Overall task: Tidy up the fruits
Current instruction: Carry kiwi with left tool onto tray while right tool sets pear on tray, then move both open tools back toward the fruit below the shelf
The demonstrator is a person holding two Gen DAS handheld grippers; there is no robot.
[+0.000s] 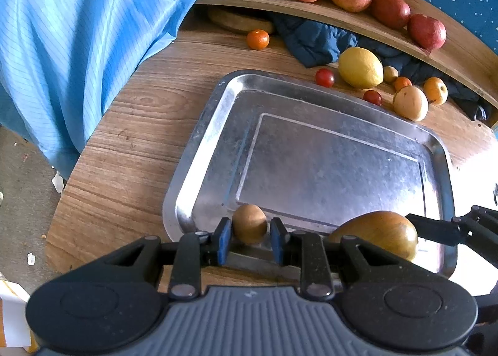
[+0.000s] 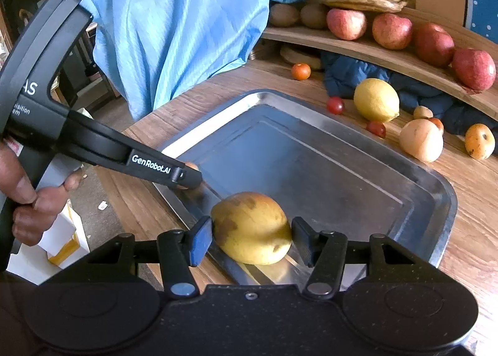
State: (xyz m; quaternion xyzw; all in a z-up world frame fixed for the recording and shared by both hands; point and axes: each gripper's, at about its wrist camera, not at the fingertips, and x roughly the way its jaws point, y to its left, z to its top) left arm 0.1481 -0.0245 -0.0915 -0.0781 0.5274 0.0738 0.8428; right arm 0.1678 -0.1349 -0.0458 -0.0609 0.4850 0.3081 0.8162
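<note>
Blotchy yellow-brown mango (image 2: 251,228) sits on the steel tray (image 2: 358,169), pinched by the right claw (image 2: 252,239); left claw (image 1: 249,239), angled steeply down, straddles a small brown fruit (image 1: 249,223), pads apart from it.

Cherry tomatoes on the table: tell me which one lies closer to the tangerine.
The cherry tomato left of the lemon, by the tray's far rim. The other cherry tomato sits below the lemon, farther from the tangerine.

Small fruit (image 1: 249,223) between left gripper (image 1: 250,239) fingers, mango (image 2: 251,228) between right gripper (image 2: 252,239) fingers, both in tray (image 1: 199,150); lemon (image 1: 360,67) beyond the fingertips.
</note>
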